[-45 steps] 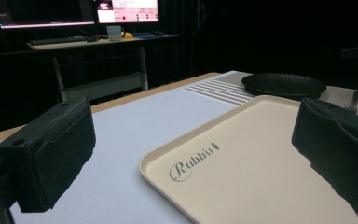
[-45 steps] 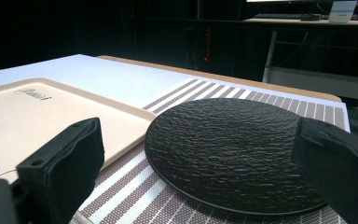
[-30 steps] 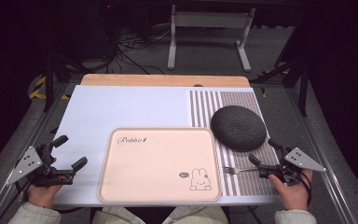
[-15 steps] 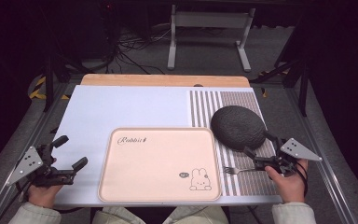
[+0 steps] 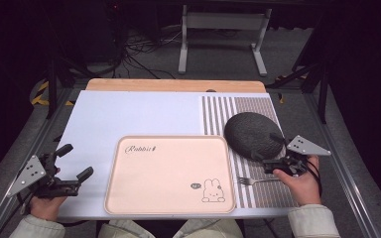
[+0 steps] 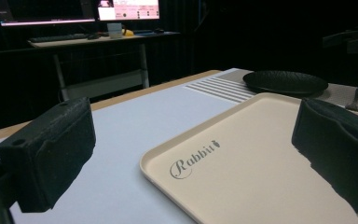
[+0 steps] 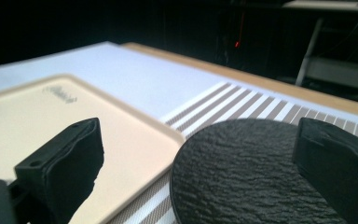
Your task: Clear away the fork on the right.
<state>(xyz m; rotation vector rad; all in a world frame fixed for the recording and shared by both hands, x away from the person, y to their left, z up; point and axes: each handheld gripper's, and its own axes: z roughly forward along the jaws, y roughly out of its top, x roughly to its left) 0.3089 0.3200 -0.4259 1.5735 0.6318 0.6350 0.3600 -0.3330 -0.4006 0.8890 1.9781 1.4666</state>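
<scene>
Since a second ago the right gripper [image 5: 267,148] has crept forward to the near rim of the black plate [image 5: 252,133], jaws spread and empty, suggesting a grasp there, while the left gripper [image 5: 74,161] waits, jaws apart, beside the tray [image 5: 168,173].

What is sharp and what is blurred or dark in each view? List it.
High view: evenly lit white table mat, surroundings dark. Left gripper view: beige rectangular tray sharp, black jaws soft, background screens glaring. Right gripper view: round black textured plate crisp, jaws blurred, far edge dim.
</scene>
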